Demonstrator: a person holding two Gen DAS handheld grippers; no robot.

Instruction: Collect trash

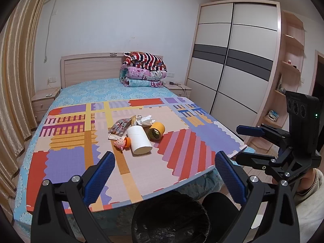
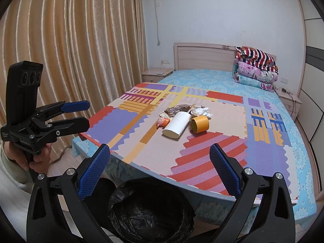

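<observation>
A small pile lies mid-mat on the bed: a white paper roll (image 1: 140, 139) (image 2: 177, 125), a yellow tape roll (image 1: 156, 131) (image 2: 200, 124), crumpled white tissue (image 1: 145, 120) (image 2: 200, 111), a dark snack wrapper (image 1: 119, 126) (image 2: 177, 109) and a pink pig toy (image 1: 121, 143) (image 2: 162, 121). A bin with a black bag (image 1: 170, 218) (image 2: 150, 210) stands at the bed's foot below both grippers. My left gripper (image 1: 165, 174) is open and empty, short of the pile. My right gripper (image 2: 160, 166) is open and empty, also short of it.
The colourful foam mat (image 1: 66, 162) (image 2: 125, 127) covers the bed's near half. Folded quilts (image 1: 142, 70) (image 2: 255, 68) lie by the headboard. A wardrobe (image 1: 232, 60) stands right, curtains (image 2: 70, 40) left. Each gripper shows in the other's view: right (image 1: 253, 139), left (image 2: 81, 113).
</observation>
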